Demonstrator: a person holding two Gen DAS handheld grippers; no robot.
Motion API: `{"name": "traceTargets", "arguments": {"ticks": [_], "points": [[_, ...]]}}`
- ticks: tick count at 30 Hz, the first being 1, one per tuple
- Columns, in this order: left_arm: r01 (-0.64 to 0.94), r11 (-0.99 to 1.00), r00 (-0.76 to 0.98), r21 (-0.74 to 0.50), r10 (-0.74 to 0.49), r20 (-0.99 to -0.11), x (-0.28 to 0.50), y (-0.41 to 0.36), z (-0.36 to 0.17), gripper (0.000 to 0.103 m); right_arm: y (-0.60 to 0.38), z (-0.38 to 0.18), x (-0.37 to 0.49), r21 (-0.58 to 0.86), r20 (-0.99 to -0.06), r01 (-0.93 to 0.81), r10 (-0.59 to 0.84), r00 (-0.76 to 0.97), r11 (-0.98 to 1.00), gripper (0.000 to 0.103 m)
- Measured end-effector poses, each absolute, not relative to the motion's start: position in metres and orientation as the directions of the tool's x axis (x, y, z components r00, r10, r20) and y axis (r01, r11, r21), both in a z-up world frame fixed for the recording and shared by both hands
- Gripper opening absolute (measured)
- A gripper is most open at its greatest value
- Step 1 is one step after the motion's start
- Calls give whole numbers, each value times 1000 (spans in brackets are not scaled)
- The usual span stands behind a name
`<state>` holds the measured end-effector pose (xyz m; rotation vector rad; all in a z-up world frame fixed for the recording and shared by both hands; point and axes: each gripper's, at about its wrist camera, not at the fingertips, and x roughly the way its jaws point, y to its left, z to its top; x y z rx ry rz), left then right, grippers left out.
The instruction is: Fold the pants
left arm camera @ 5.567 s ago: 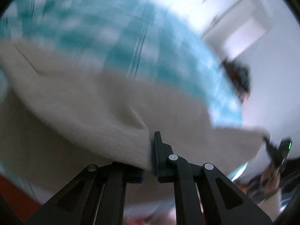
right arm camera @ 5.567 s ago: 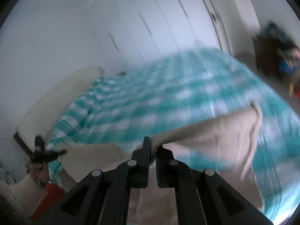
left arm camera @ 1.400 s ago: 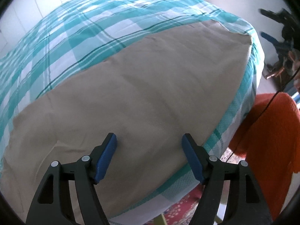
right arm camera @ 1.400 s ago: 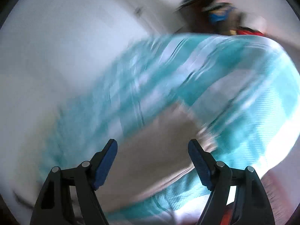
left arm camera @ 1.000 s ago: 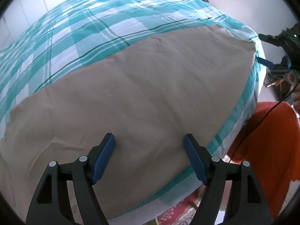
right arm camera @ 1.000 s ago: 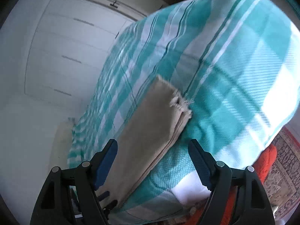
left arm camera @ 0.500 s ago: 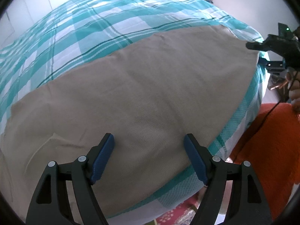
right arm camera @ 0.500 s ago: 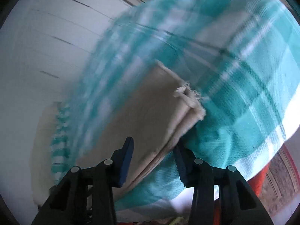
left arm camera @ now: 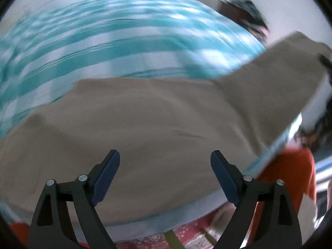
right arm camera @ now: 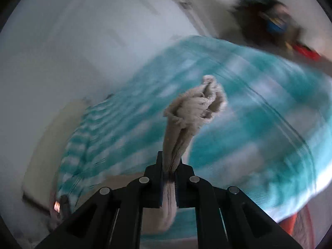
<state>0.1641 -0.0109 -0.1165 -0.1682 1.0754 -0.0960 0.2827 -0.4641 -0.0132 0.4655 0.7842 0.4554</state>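
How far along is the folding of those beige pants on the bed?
Partway. The pants already lie as one flat, doubled strip on the checked bedspread. In hand: the right gripper has just closed on the frayed leg ends and holds them raised. The left gripper hangs open over the cloth, its jaws having just widened. Left: laying that end over.

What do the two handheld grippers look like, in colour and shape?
The left gripper has black angular plastic arms with silver round rivets and dark blue pads on its jaws. The right gripper has the same black arms and silver rivets; its pads are hidden.
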Motion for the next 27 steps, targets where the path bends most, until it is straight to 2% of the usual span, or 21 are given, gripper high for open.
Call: {"name": "traceTargets", "arguments": {"ticks": [5,10,11,13,17,20,23,27], "points": [[-202,941,521,-270,-131,-843,137,73,-121,90,-347,33,264,492,-519,-442,660,543,750,9],[-346,882,527,-320,-99,-844,107,127,-142,90,-216,12,233,411,-575,-632,724,380,657,13],[-379,864,526,-331,-93,-845,101,138,-148,90,-191,-4,227,423,-597,-648,733,327,634,20],[-438,829,520,-347,-82,-850,91,158,-158,90,-159,-37,214,457,-637,-658,737,228,599,76],[-523,755,532,-395,-73,-844,71,187,-171,90,-149,-90,197,459,-687,-629,700,197,627,76],[-519,753,558,-404,-59,-828,71,185,-169,90,-187,-97,201,369,-695,-576,628,351,730,76],[-442,802,606,-402,-63,-793,82,164,-156,90,-219,-106,209,220,-729,-508,486,482,833,73],[-252,907,610,-337,-121,-783,115,101,-140,90,-237,-116,214,193,-734,-476,448,510,858,70]]}}
